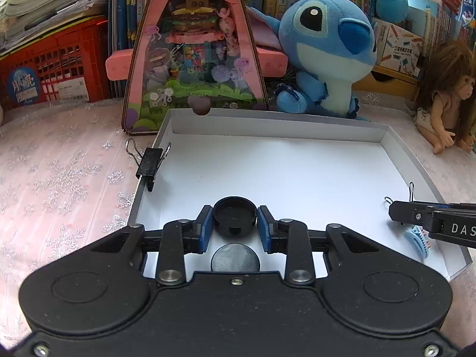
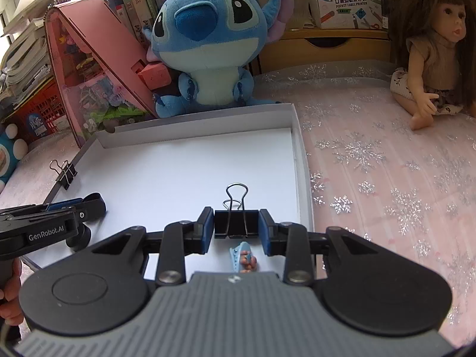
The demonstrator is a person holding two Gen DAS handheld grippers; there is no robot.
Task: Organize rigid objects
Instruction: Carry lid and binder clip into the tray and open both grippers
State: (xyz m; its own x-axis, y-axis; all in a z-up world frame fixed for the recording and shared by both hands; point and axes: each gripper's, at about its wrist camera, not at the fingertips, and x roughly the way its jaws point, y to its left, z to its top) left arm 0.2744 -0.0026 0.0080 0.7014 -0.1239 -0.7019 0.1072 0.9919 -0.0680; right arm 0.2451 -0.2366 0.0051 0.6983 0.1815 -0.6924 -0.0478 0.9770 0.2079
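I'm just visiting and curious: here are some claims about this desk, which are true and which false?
1. The left tool grips a round black cap. True.
2. The right tool grips a blue hair clip. False: it grips a black binder clip; the hair clip lies loose below.
3. Another binder clip sits on the white tray's left edge. True.
4. The blue plush toy sits inside the tray. False: it sits behind it.
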